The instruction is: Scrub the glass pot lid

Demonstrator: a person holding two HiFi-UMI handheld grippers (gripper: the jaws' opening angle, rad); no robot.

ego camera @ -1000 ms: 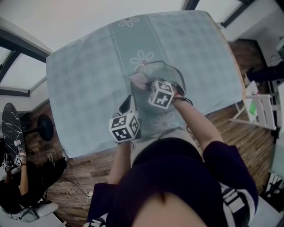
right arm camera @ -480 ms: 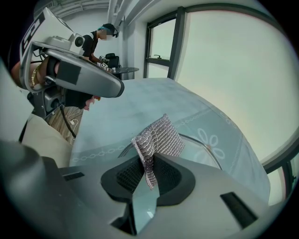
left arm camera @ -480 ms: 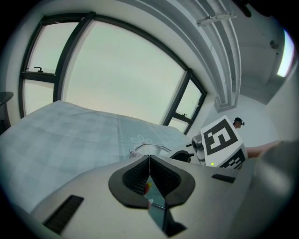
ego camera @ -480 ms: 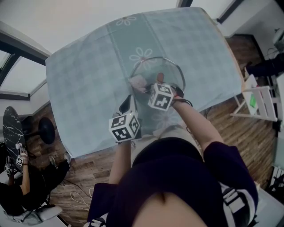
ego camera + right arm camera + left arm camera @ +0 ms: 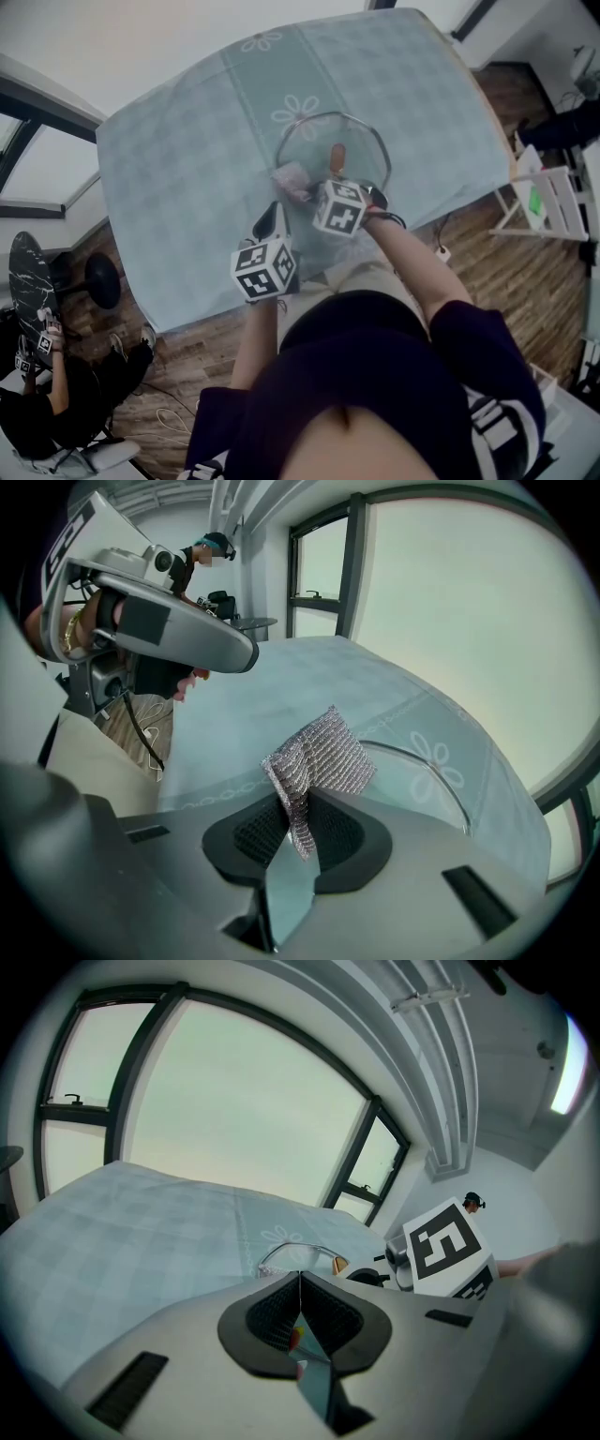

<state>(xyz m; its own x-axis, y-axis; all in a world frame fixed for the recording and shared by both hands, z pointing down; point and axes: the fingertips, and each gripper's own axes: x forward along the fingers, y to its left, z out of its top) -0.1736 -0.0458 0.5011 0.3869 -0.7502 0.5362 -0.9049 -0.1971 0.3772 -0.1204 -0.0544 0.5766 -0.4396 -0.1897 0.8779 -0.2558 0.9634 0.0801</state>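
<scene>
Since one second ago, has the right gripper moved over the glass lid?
Yes. The right gripper has pulled back toward the person, away from the flower print on the cloth; the lid's knob now shows.

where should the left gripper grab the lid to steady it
Probably the knob at the centre of the lid, pinched from straight above. The lid lies flat on the tablecloth, so its rim offers little to pinch, while the knob stands up. The right gripper holds the mesh by the near rim. The left gripper is shut, so open it first.
</scene>
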